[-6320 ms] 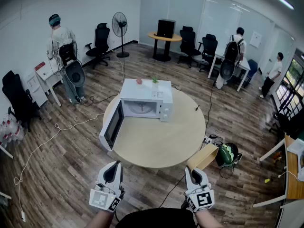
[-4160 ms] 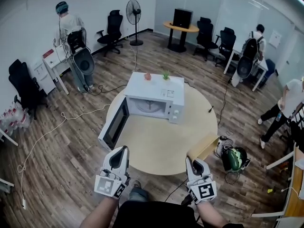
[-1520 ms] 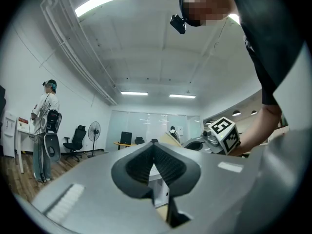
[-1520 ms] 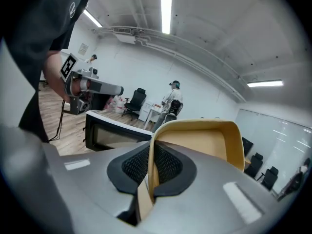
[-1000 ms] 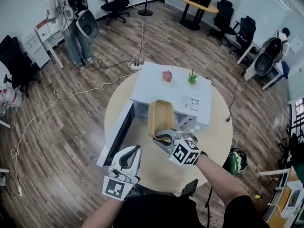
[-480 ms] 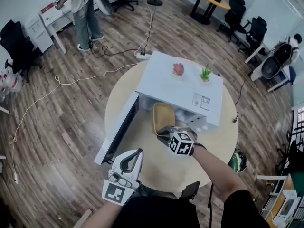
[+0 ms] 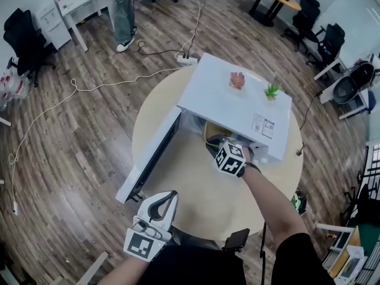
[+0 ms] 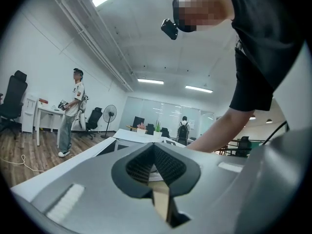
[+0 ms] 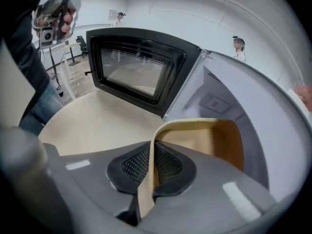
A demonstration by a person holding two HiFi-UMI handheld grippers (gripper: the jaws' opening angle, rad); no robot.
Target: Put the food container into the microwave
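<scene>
Food container [image 9: 214,140] rim clamped, right claw [image 9: 152,165]

Round beige table [image 7: 196,186] in front of me stands on the wood floor [image 7: 77,147], carrying the white microwave [image 7: 219,105], door [image 7: 148,159] open to my left.

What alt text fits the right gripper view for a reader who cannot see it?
The right gripper has its jaws shut on the near wall of a tan food container, holding it at the mouth of the open white microwave. The dark-framed door stands open to the left, over a pale table.
</scene>
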